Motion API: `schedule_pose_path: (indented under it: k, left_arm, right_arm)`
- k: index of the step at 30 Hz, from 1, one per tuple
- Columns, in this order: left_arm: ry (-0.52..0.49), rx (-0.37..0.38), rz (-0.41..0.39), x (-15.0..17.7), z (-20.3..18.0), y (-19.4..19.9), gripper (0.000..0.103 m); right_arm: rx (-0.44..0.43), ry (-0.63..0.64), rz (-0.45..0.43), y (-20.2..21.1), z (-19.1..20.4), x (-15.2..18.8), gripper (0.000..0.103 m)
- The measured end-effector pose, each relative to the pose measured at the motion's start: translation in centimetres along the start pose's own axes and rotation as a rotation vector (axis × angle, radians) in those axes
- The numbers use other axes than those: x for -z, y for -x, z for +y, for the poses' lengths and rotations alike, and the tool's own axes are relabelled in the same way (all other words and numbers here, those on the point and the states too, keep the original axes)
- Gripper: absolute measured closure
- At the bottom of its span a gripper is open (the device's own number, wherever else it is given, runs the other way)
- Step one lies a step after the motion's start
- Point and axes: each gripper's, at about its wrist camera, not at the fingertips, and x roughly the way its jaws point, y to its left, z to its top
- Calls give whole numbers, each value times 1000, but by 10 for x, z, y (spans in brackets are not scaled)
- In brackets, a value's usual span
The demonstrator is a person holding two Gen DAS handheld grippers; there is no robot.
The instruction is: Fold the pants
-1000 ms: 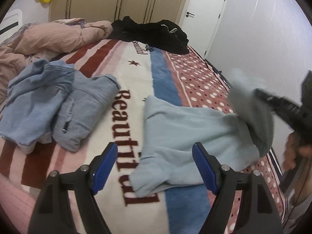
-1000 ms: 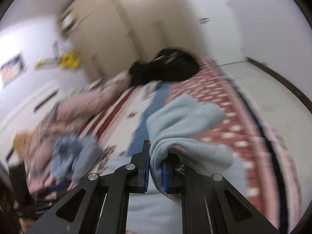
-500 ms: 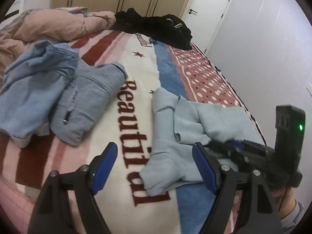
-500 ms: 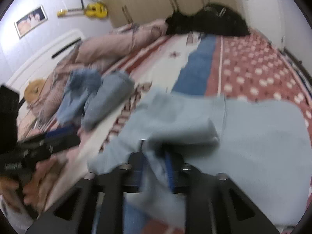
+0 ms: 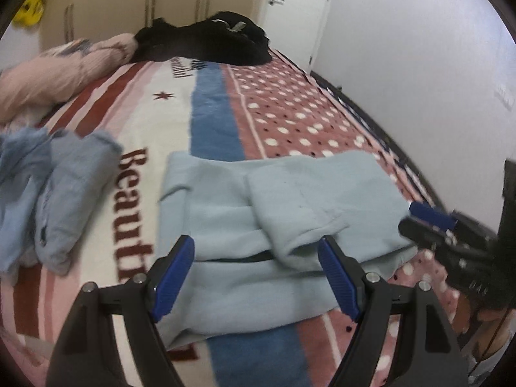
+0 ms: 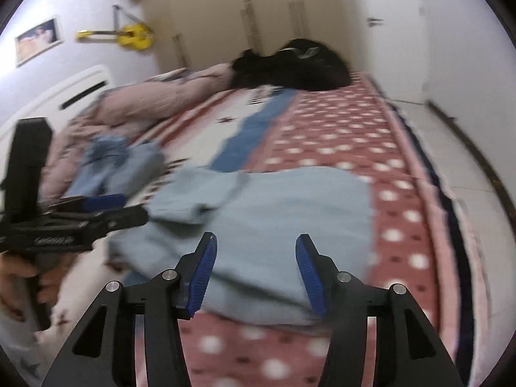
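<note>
Light blue pants (image 5: 258, 213) lie partly folded on the patterned bed cover, with one end laid back over the rest. They also show in the right wrist view (image 6: 274, 222). My left gripper (image 5: 256, 274) is open and empty, low over the near edge of the pants. My right gripper (image 6: 256, 267) is open and empty, just above the near right side of the pants. It also shows at the right of the left wrist view (image 5: 429, 219), beside the pants' right edge.
A pile of blue and grey garments (image 5: 54, 187) lies left of the pants. Black clothes (image 5: 209, 42) and a pink duvet (image 5: 54, 74) lie at the far end. The bed's right edge (image 5: 380, 129) runs along the wall and floor.
My right gripper carried one end of the pants over onto the rest, let go and opened. My left gripper moved lower and closer to the pants, still open.
</note>
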Motion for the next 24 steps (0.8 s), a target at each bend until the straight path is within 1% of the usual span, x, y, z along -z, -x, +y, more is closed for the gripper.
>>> schedule_pose_path:
  k: [3,5,8,10,12,14,18,19,21,22,23,24]
  left_arm:
    - [-42,-54,22,2,-14,-18,27]
    - [-61,-55,29,3,-17,-26,27]
    - [-72,-101,0,0,-22,-32,28]
    - [-46,-134,-15,-6,-20,-35,36]
    - [1,-184,-34,-10,-11,-35,50]
    - [64,-206,-40,-9,6,-32,53]
    - [147,-189,-19,-4,34,-26,52]
    - [159,-197,-14,-2,40,-24,52]
    - [170,-245,-13,3,49,-18,52]
    - [178,-252,-15,5,54,-15,52]
    - [195,-235,-10,8,59,-12,52]
    - [218,-201,-3,9,64,-9,52]
  right_arm:
    - [3,-92,-37,-5,-19,4,54]
    - [-1,-130,-56,-8,-28,6,53]
    - [-9,-162,-75,-12,-39,13,53]
    - [-34,-184,-79,-15,-43,16,53]
    - [-50,-200,-80,-16,-47,16,53]
    - [-58,-202,-85,-15,-47,15,51]
    - [-61,-197,-82,-18,-45,16,51]
    - [-57,-195,-81,-18,-44,16,51]
    - [-57,-198,-82,-18,-44,17,51]
    - [-60,-202,-82,-18,-45,18,51]
    - [-64,-206,-82,-18,-46,18,51]
    - [-66,-210,-83,-18,-47,18,51]
